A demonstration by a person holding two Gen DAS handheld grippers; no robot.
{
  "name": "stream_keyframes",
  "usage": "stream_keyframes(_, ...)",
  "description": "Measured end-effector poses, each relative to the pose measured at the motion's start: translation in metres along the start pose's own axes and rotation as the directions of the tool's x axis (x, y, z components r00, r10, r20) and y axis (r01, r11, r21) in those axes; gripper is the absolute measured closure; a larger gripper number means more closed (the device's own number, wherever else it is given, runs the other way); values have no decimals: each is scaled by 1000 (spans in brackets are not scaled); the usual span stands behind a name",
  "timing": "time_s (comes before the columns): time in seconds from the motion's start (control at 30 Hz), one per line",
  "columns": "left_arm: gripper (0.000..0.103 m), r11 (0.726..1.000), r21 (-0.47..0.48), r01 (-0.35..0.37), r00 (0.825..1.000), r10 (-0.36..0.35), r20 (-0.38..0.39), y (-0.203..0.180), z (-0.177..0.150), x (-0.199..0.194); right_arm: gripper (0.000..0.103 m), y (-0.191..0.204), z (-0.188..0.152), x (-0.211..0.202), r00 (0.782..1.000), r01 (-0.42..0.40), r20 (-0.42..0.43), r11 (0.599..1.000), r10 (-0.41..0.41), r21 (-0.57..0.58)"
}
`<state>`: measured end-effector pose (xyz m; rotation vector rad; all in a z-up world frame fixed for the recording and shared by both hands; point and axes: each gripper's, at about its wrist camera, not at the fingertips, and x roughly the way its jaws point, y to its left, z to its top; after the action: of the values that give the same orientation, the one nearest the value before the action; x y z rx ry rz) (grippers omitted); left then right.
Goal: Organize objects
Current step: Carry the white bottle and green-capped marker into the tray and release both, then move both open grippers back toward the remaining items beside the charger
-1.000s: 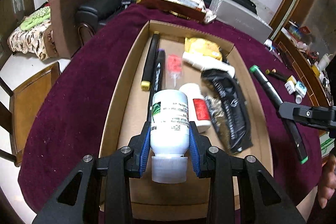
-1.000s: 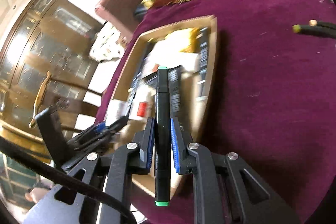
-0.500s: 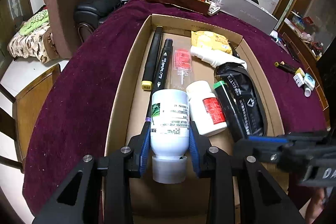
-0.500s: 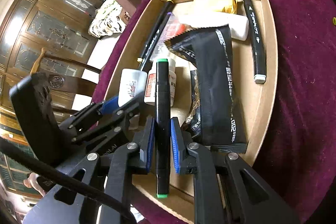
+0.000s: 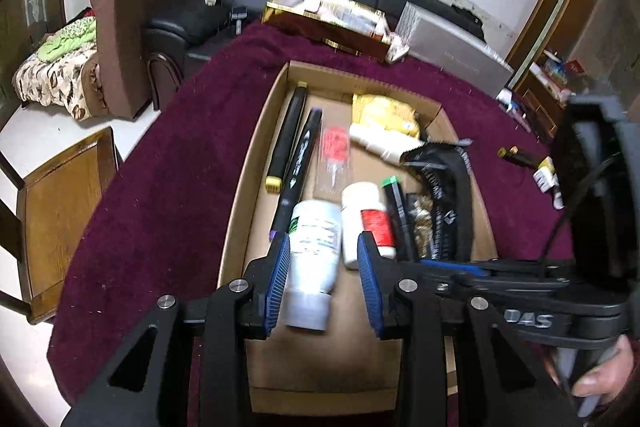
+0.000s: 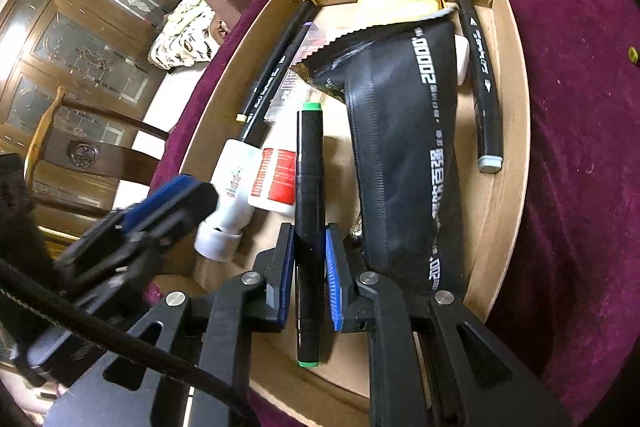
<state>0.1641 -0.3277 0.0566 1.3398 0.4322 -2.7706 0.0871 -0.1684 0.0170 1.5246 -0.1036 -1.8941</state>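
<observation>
Clamping tight with the right gripper (image 6: 309,231) on a green-capped marker (image 6: 308,155), both blue pads pressing the barrel a little below its middle, low over the near end of the cardboard box (image 6: 512,131). Likely handling as a light, stiff, smooth stick, so taking it near the middle, as here, and lowering it flat to avoid tipping or sliding out.

Standing released with the left gripper (image 5: 323,239) around a white bottle (image 5: 312,267), with a gap showing beside the right-hand pad. Lying on its side on the box floor, cap toward the camera, just beside a red-labelled bottle (image 5: 366,223). Probably feeling light and hard, round enough to roll, so best pinching across the body, not the cap.

Crowding the middle of the box with a long black pouch (image 6: 404,131), soft and crinkly by the look of it. Filling the far end with two markers (image 5: 288,139) along the left wall and a yellow packet (image 5: 384,111).

Showing only in the right wrist view: a grey-capped marker (image 6: 482,79) lying along the right wall, hidden behind the pouch in the other view. Showing only in the left wrist view: the gap at the bottle, some fingers (image 5: 596,383) on the right handle, and small things (image 5: 520,155) waiting on the purple cloth (image 5: 160,207) beyond the box.
</observation>
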Motion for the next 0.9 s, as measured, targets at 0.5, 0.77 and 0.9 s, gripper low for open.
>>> stream_keyframes(0.5,67,998,-55,9,998,-5,66,4,5,-19,53,3,-2,-50,983,83,168,995,-74,-46)
stream_keyframes(0.77,67,1000,-15,2,998,-1,60,-25,1,-27,52,-23,-9,-64,978,102,180,995,-103,14)
stream_keyframes(0.9,67,999,40,-28,996,24,90,-45,-1,-40,52,-27,-15,-75,964,163,214,986,-155,-18)
